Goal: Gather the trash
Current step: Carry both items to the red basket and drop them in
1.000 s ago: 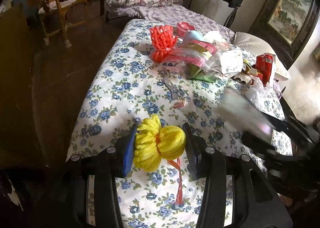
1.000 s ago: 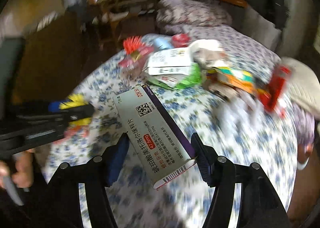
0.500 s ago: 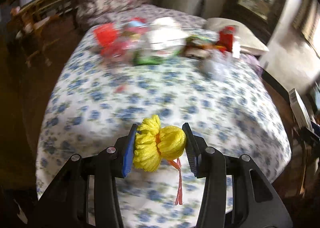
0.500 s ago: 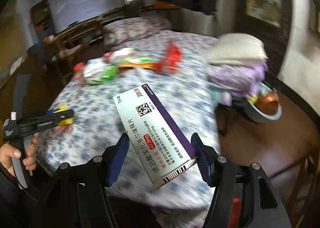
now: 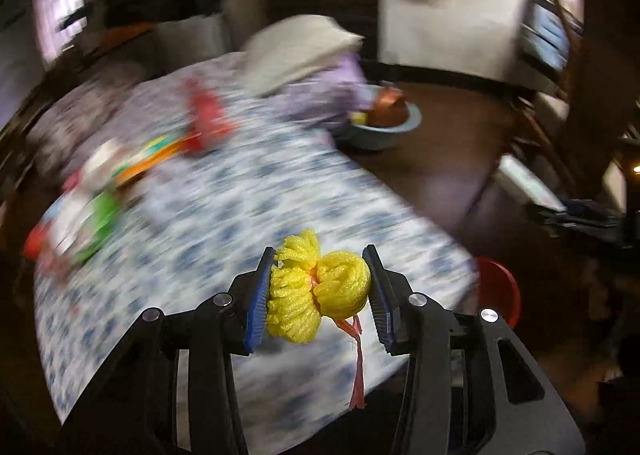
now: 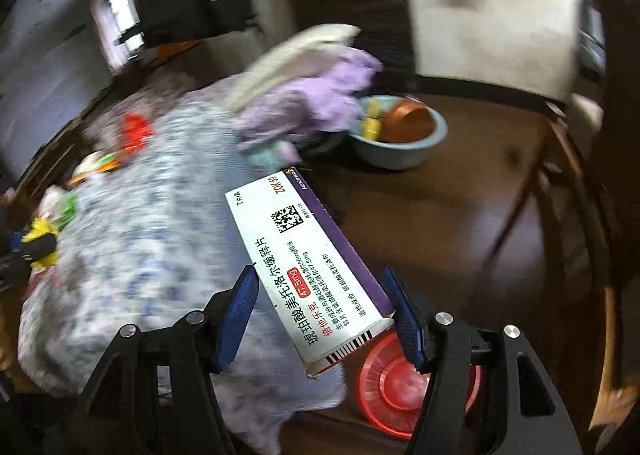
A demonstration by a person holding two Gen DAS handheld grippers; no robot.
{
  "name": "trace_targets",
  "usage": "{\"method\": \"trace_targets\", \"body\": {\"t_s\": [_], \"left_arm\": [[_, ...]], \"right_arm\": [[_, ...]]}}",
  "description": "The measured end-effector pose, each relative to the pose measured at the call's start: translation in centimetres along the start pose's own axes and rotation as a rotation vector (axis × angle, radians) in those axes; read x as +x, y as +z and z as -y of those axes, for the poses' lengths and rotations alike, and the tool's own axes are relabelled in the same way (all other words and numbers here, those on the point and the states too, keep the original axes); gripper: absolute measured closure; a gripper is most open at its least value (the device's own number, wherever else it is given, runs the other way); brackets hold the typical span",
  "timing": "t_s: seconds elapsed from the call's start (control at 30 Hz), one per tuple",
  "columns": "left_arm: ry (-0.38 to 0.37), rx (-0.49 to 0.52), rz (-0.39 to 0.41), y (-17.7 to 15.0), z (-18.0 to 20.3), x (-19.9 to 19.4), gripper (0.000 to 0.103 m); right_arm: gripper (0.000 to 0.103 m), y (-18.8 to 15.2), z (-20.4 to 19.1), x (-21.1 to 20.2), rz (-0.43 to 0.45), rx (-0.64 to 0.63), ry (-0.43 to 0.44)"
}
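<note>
Left claw (image 5: 318, 291) clamped on yellow foam net (image 5: 316, 293), centred between pads. Right claw (image 6: 320, 315) clamped on medicine box (image 6: 304, 267), box tilted toward 11 o'clock; red bin (image 6: 394, 395) at 5 o'clock.

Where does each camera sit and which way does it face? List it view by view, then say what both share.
Left wrist: on the left gripper, facing down past a yellow foam net it grips toward the bed; only its fingers show.
Right wrist: on the right gripper, gripping a medicine box, facing the bed's corner; the left gripper shows at the left edge.
Shared: bed, blue basin, red bin.
</note>
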State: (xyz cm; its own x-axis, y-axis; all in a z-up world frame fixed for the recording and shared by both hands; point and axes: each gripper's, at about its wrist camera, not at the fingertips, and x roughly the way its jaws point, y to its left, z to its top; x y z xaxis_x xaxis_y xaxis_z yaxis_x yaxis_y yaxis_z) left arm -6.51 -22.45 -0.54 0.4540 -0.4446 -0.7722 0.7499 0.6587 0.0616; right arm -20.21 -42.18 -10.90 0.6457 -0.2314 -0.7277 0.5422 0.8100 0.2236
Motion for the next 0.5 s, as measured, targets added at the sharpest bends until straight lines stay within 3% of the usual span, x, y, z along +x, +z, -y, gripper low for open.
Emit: {"method": "trace_targets", "body": {"t_s": [0.1,0.23,0.4,0.5], "left_arm": [[-0.088,0.103,-0.047,2.8,5.1,3.0,0.059],[-0.206,0.325,-0.163,4.3,13.5,8.8,0.059],[-0.345,0.494,-0.349,2.4,21.9,15.3,0.059],[-0.385,0.532,-0.435,0.7,25.0,18.7,0.059]], "right_arm": [[0.04,-1.2,3.8,1.4,-0.029,0.074,-0.051],[0.04,-4.2,8.6,3.6,-0.121,0.136,-0.08],[0.04,-9.1,13.3,6.8,-0.253,0.223,-0.104],[0.04,-11.8,15.0,8.8,-0.324,0.263,-0.123]]}}
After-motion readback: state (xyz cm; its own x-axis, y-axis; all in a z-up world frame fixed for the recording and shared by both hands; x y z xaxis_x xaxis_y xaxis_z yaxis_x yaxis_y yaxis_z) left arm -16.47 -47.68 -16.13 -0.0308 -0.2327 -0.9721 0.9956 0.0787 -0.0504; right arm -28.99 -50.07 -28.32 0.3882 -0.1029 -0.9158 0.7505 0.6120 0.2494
